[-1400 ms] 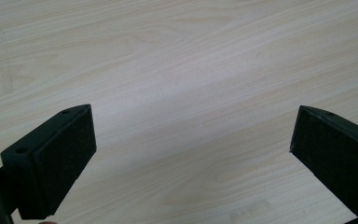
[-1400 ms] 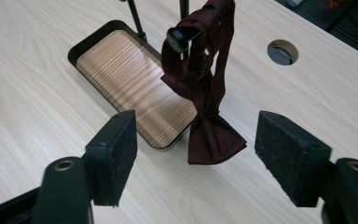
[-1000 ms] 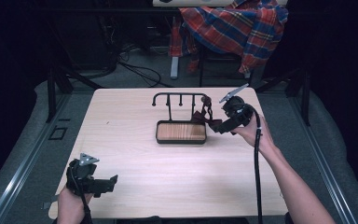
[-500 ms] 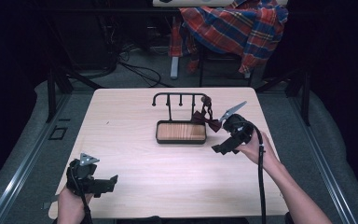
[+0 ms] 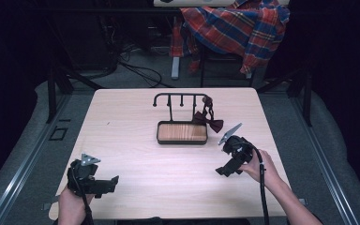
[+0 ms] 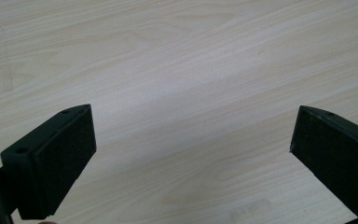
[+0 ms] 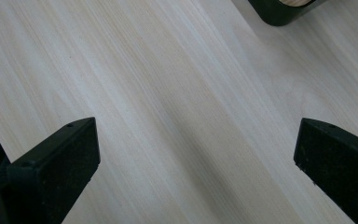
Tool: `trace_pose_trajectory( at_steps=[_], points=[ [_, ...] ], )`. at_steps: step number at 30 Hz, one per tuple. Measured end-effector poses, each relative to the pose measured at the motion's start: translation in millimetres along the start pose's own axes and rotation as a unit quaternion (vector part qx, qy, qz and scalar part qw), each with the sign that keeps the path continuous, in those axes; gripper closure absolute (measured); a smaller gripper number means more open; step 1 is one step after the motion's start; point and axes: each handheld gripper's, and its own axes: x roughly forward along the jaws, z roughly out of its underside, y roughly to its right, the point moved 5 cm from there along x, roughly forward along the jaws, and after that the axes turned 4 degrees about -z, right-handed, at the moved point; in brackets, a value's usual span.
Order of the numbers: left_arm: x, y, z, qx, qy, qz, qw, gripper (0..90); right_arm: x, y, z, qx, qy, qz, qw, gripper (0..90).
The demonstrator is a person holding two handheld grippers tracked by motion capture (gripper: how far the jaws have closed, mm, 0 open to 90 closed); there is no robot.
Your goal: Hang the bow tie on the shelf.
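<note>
Both grippers' jaws gape wide over bare table (image 5: 136, 140), bow tie (image 5: 209, 123) well apart.

On the one table (image 5: 136, 136) I count two grippers: a left gripper (image 5: 114, 180) and a right gripper (image 5: 221, 171), each with two jaws set wide apart. Ahead of the right gripper stands one black rack (image 5: 180, 98) on one wooden tray (image 5: 182, 132), with one dark red bow tie (image 5: 207, 121) hanging. Beyond lies one plaid shirt (image 5: 236, 26).
</note>
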Motion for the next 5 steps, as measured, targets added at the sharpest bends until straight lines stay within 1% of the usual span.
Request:
trace_pose_trajectory(
  at_steps=[3,4,5],
  points=[
    [0.0,0.4,-0.2,0.002,0.001,0.001,1.0000,0.2,-0.3,2.4,0.7,0.004,0.003,0.000,1.0000,0.2],
    [0.2,0.6,-0.3,0.000,0.001,0.001,1.0000,0.2,-1.0,4.5,1.0,0.004,0.002,0.007,1.0000,0.3],
    [0.4,0.6,-0.4,-0.001,0.001,0.001,1.0000,0.2,-0.5,6.7,1.6,0.011,0.005,0.008,0.9999,0.6]
  ],
)
